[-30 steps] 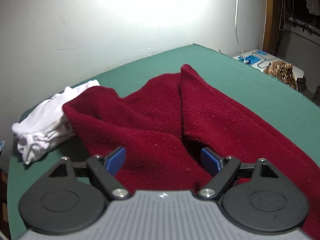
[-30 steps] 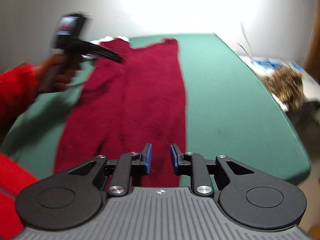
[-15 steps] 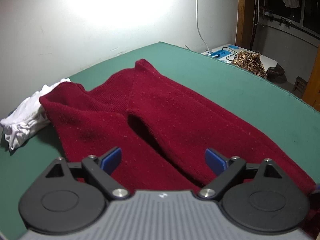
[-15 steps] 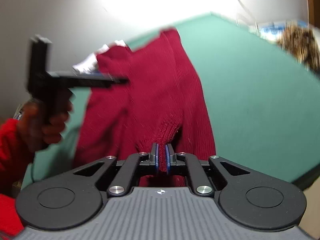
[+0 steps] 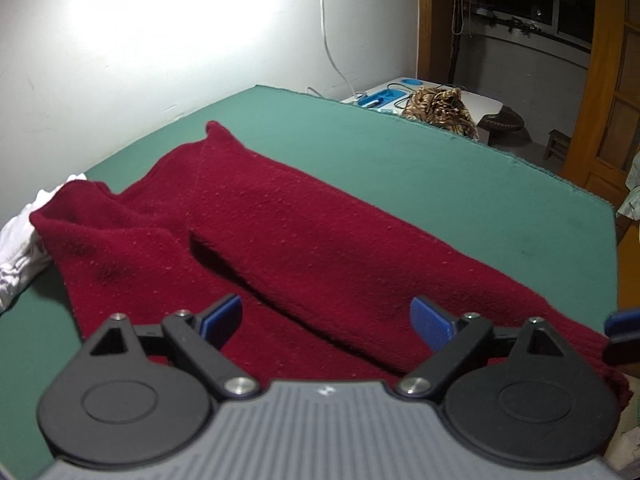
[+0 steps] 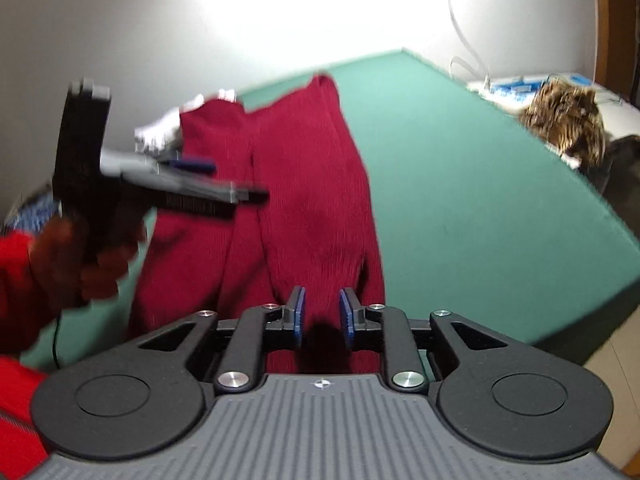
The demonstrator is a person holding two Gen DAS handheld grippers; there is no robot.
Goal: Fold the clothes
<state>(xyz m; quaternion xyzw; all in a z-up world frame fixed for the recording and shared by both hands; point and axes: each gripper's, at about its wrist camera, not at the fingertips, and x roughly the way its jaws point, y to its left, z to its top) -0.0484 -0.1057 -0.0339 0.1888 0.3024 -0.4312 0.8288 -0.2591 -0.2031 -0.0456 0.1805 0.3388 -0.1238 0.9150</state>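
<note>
The dark red knitted garment [image 5: 304,248] lies stretched along the green tabletop [image 5: 460,184], its far end toward the back edge by the wall, its near end at the front edge under the right gripper [image 6: 322,316]. A second ago that gripper's blue pads stood a little apart above the hem; half a second ago they had pinched shut on a raised bunch of the knit; they have just been opening again, and now they stand a small gap apart with the red fabric in the gap, not visibly pressed, so it has hold of nothing. The left gripper [image 5: 328,316] has pulled back from the garment's far end and swung along it: its jaws have just been opening wider and now stand spread wide over the middle of the cloth, gripping nothing. The fold that stood up as a ridge a second ago now lies flatter. A white cloth [image 5: 18,240] sits bunched at the back left corner, touching the garment. In the right wrist view, a hand [image 6: 92,256] in a red sleeve [image 6: 12,280] holds the left gripper, blurred.
</note>
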